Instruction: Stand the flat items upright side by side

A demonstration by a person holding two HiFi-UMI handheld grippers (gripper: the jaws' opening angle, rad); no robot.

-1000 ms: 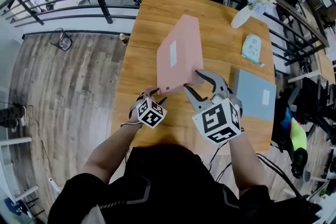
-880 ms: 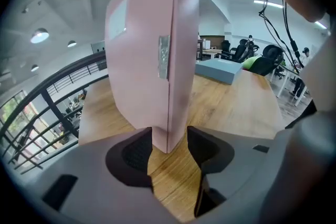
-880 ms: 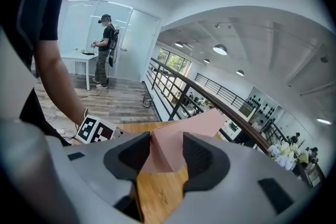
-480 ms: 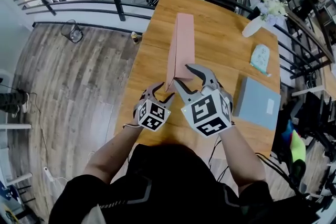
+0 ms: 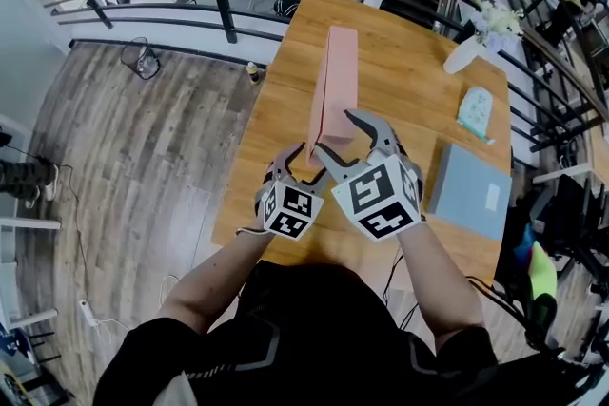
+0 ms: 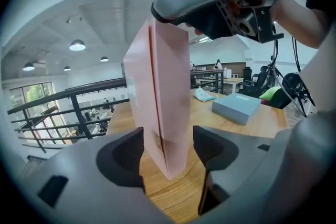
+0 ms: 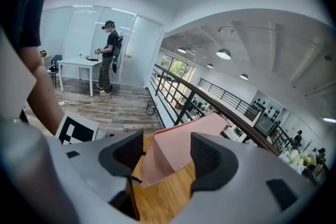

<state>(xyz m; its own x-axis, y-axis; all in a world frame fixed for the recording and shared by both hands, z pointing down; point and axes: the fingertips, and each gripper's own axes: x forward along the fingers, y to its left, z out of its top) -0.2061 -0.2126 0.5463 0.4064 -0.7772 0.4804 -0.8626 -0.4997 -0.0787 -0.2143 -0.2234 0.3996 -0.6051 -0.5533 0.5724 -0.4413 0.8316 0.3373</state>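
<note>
**Item 1, pink box** (image 5: 333,86): stands on its long narrow edge on the wooden table (image 5: 400,81), at the centre of the head view, running away from me toward the upper frame. Nothing leans against it.

**Item 2, left gripper** (image 5: 291,164): the jaws are apart and have just been opening. The box's near lower corner sits between them with a gap on each side, so nothing clamps it there.

**Item 3, right gripper** (image 5: 347,140): the jaws have likewise just been opening. They straddle the box's near top corner, and as far as I judge the pads are off it.

**Item 4, blue-grey box** (image 5: 468,190): lies flat at the right of the frame, well apart from the pink one.

**Risks (my judgement):**
- The pink box balances alone on a thin edge. If I draw either gripper back crookedly, a jaw catches a face and tips it flat.
- Bringing the blue-grey box alongside could knock the pink one over.
- The second box could topple against the first and take both down.
</note>
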